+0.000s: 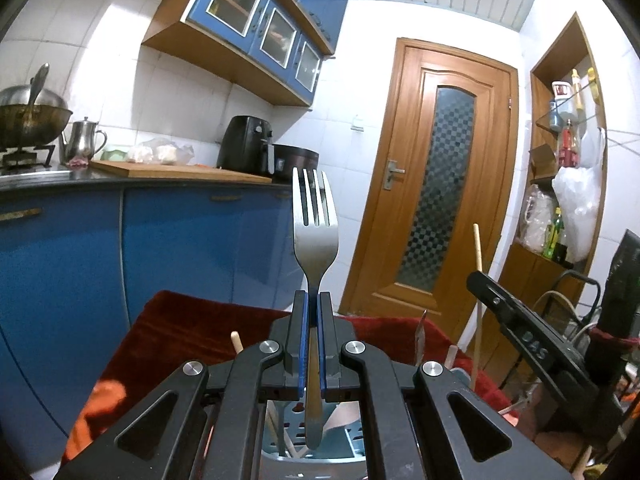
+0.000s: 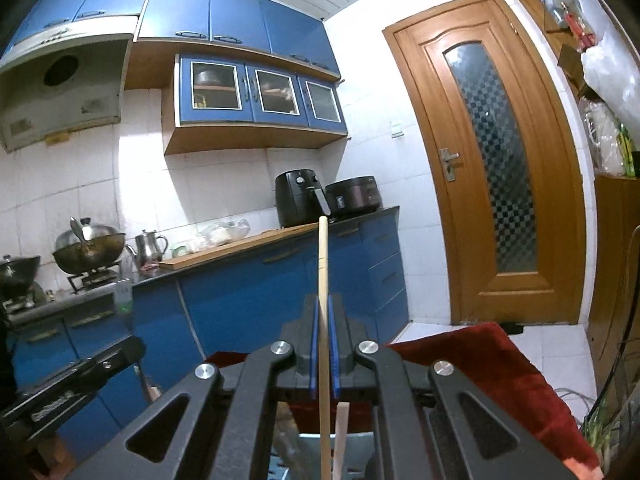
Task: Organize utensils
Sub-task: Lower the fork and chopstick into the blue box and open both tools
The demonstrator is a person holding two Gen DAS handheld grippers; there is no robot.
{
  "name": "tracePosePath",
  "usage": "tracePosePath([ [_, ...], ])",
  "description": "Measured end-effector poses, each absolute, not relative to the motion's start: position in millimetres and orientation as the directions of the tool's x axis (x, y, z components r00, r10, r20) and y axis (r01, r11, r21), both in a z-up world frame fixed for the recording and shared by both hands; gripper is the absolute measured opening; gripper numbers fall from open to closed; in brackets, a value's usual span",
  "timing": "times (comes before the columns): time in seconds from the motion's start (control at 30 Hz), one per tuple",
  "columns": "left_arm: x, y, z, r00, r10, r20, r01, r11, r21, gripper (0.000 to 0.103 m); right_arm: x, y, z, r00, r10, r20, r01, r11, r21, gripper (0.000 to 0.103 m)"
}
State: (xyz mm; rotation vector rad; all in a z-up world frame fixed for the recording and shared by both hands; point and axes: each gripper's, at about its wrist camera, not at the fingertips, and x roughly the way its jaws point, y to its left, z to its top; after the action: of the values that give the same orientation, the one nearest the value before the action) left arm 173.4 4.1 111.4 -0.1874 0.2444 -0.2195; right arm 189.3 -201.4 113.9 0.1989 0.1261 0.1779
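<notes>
My left gripper (image 1: pixel 313 300) is shut on a steel fork (image 1: pixel 315 220) and holds it upright, tines up, its handle end hanging over a pale blue slotted utensil holder (image 1: pixel 312 446). My right gripper (image 2: pixel 323 304) is shut on a long wooden chopstick (image 2: pixel 323 256), also upright, its lower end reaching down toward the holder (image 2: pixel 304 460). A second wooden stick (image 2: pixel 341 440) stands beside it there. The right gripper shows in the left wrist view (image 1: pixel 520 320) at the right, with the chopstick (image 1: pixel 478 252) above it. The left gripper shows at the lower left of the right wrist view (image 2: pixel 80 376).
A red cloth (image 1: pixel 200 328) covers the surface under the holder. Blue kitchen cabinets (image 1: pixel 180 248) and a counter with a cutting board (image 1: pixel 176 170) stand behind. A wooden door (image 1: pixel 436 184) and shelves (image 1: pixel 568 160) are at the right. Cables (image 1: pixel 560 304) lie at the right.
</notes>
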Motion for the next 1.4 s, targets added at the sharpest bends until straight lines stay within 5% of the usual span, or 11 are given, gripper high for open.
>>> tracePosePath([
  [0.2, 172.2, -4.7, 96.3, 0.948, -0.239, -0.209, 0.202, 0.962, -0.186, 0.004, 194.9, -202.5, 98.8, 0.976, 0.186, -0.11, -0.161, 0.966, 0.204, 0.006],
  [0.5, 178.6, -13.4, 77.3, 0.92, -0.225, -0.322, 0.181, 0.97, -0.162, 0.004, 186.6, -207.8, 80.2, 0.948, 0.239, -0.211, -0.195, 0.958, 0.208, 0.008],
  [0.63, 179.8, -12.0, 76.3, 0.905, -0.229, -0.36, 0.175, 0.969, -0.177, 0.008, 178.9, -212.5, 84.6, 0.939, 0.264, -0.222, -0.211, 0.949, 0.237, 0.03],
  [1.4, 110.7, 0.6, 104.6, 0.9, -0.205, -0.386, 0.156, 0.976, -0.154, 0.009, 101.3, -220.8, 118.8, 0.921, 0.328, -0.212, -0.247, 0.909, 0.335, 0.03],
])
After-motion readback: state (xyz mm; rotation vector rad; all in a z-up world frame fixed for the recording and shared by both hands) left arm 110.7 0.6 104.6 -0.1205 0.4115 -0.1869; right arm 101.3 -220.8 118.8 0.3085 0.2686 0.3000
